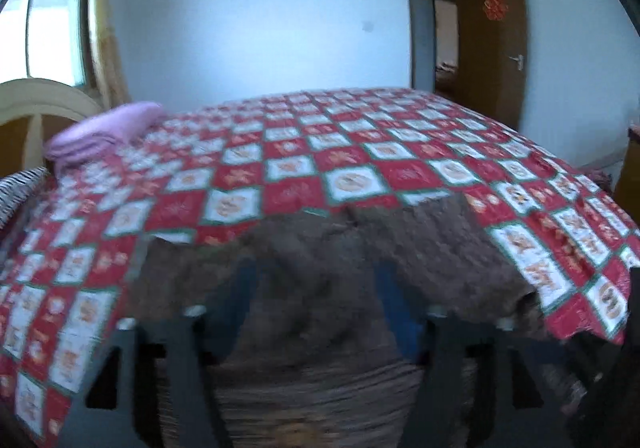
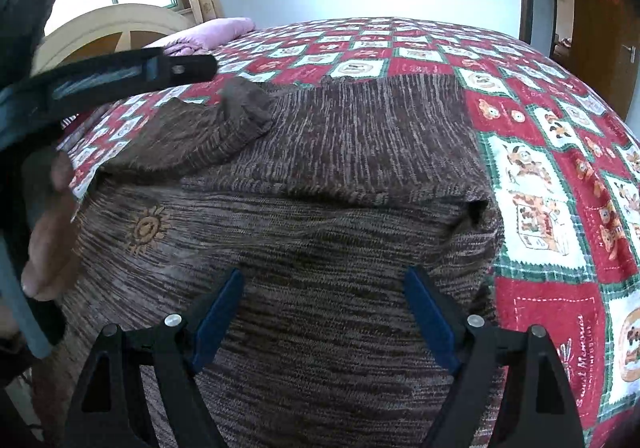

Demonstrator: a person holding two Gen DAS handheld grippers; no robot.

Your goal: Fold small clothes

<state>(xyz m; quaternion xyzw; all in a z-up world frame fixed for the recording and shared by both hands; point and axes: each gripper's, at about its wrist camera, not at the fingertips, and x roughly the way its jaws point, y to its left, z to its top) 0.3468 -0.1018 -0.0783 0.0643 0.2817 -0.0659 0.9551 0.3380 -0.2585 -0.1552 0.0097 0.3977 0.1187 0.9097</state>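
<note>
So, right gripper (image 2: pixel 324 312) first: jaws spread wide, nothing between the blue pads, hovering over the brown knit sweater (image 2: pixel 320 176) w/o pinching it. Left gripper (image 1: pixel 316 304) is blurry in its own cam, but its fingers also stand apart w/ only fabric behind them, not clamped on anything. In the right cam it's up at 10 o'clock, w/ the person's hand (image 2: pixel 48 232) at 9.

Sweater lies on the red checked bedspread (image 2: pixel 532 184), bottom part already doubled up, one sleeve (image 2: pixel 208 128) flopped across at 11 o'clock. Looks to me like mid-fold, between grabs. Next move prob needs both grippers to pinch an edge and bring it over evenly, else the knit bunches.

Writing: bedspread patch at 4 o'clock reads something like "Sweet Memories", partly cut off. Sweater has a small sun motif (image 2: pixel 146 228), no text. Pink folded blanket (image 1: pixel 104 132) sits at 10 o'clock.
</note>
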